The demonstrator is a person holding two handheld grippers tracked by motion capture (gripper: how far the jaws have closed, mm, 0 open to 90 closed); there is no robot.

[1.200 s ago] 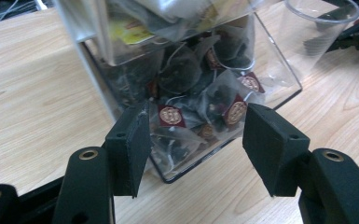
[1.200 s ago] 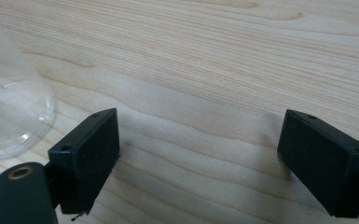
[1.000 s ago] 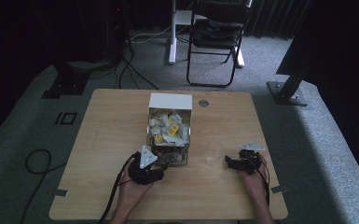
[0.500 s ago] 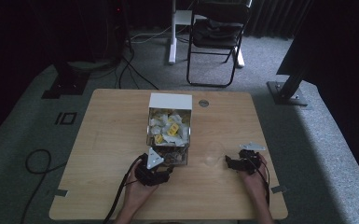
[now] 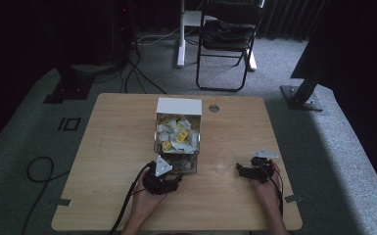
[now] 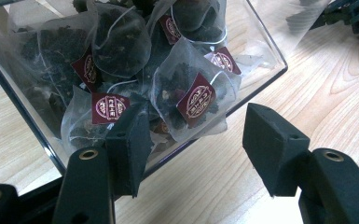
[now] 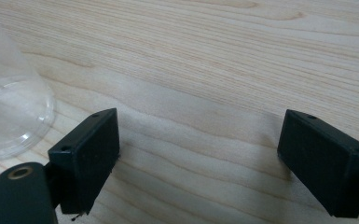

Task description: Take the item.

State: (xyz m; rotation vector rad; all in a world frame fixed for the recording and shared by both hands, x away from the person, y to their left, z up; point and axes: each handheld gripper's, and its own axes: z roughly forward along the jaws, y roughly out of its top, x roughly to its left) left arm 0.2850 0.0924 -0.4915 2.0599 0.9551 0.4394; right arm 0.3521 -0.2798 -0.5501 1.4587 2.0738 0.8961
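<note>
Tea bags (image 6: 193,95), each a mesh pouch of dark leaves with a maroon tag, lie heaped in a clear box (image 5: 175,147) at the middle of the desk (image 5: 112,147), under its raised white lid (image 5: 178,105). Left hand-held gripper (image 6: 193,147) sits at the box's near corner with its 2 jaws apart and nothing pinched, one jaw against the clear wall. Right hand-held gripper (image 7: 198,158) rests low over bare wood with jaws wide and empty, just beside a clear plastic cup (image 7: 9,116) on the desk.
</note>
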